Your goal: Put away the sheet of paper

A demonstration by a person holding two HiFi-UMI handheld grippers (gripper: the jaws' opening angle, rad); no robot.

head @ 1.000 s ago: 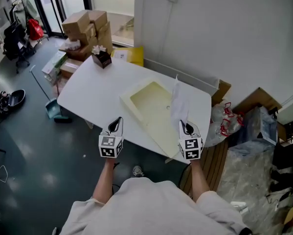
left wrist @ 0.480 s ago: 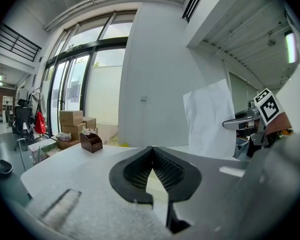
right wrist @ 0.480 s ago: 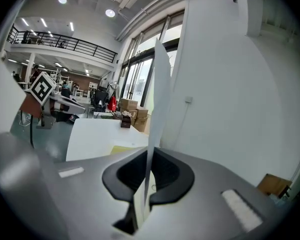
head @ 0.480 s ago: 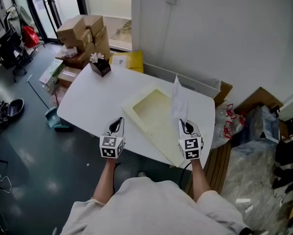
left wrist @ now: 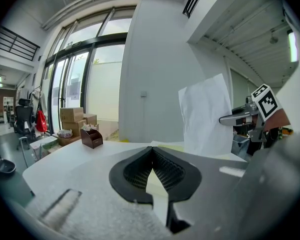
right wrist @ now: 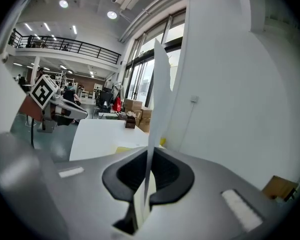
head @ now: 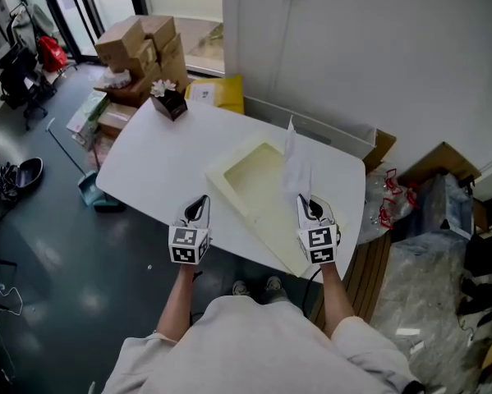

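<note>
A white sheet of paper (head: 295, 164) stands upright over the right part of a cream tray (head: 221, 175) on the white table (head: 155, 162). My right gripper (head: 310, 208) is shut on the sheet's lower edge; in the right gripper view the paper (right wrist: 160, 94) rises edge-on from between the jaws of that gripper (right wrist: 151, 148). My left gripper (head: 198, 208) hovers at the table's near edge, left of the tray, shut and empty (left wrist: 153, 149). The left gripper view shows the sheet (left wrist: 205, 114) hanging from the right gripper (left wrist: 225, 119).
A small brown box with tissue (head: 168, 101) sits at the table's far left corner. Cardboard boxes (head: 143, 43) are stacked on the floor beyond it. A dustpan (head: 94, 189) lies left of the table; plastic bags (head: 393, 195) and cardboard lie to the right by the wall.
The right gripper and the upright sheet have shifted slightly left, over the tray. The left gripper has barely moved. The person's feet now show below the table edge.
</note>
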